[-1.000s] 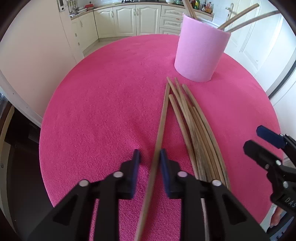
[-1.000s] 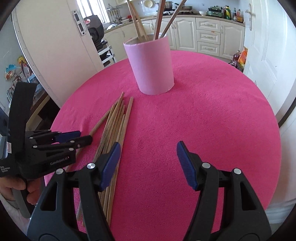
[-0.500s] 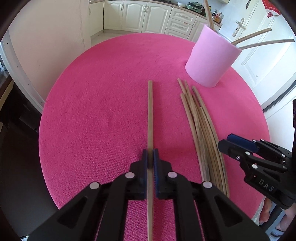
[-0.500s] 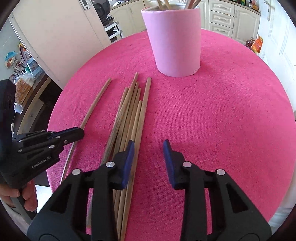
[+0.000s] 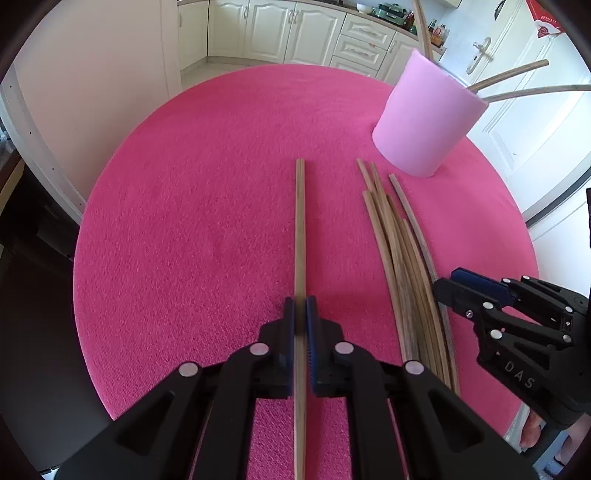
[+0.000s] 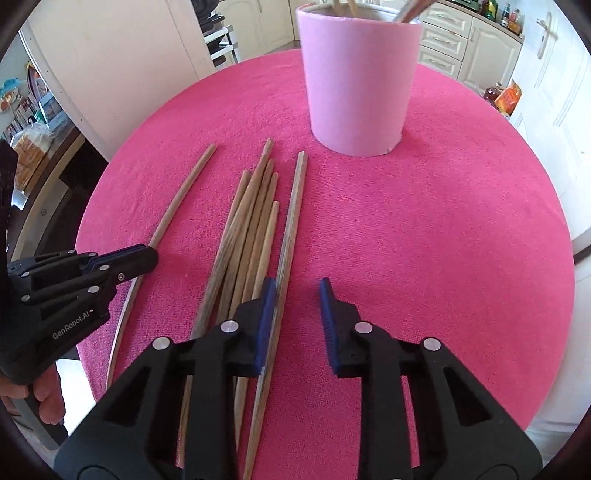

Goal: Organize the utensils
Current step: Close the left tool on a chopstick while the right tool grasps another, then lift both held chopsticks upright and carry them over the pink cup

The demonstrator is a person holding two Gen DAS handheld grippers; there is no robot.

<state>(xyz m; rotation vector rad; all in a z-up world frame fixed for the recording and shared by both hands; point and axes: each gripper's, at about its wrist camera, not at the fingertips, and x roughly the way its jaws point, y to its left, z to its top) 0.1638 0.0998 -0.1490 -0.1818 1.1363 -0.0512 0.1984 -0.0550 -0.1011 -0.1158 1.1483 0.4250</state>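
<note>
My left gripper is shut on a single wooden chopstick, which lies straight ahead on the pink tablecloth, apart from the bundle of chopsticks. In the right wrist view that held chopstick lies left of the bundle, with the left gripper on it. My right gripper hovers over the bundle's right edge with its jaws closing. The outermost chopstick runs just inside its left pad, and the right pad is clear of it. A pink cylindrical holder with several sticks in it stands behind.
The round table drops off at the left and near edges. A person's hand holds the left gripper's handle. White kitchen cabinets and a door lie beyond the table. The right gripper shows beside the bundle in the left wrist view.
The left gripper shut on one chopstick and swung it left, away from the bundle. The right gripper's jaws narrowed a lot as it moved left onto the bundle's right edge.
</note>
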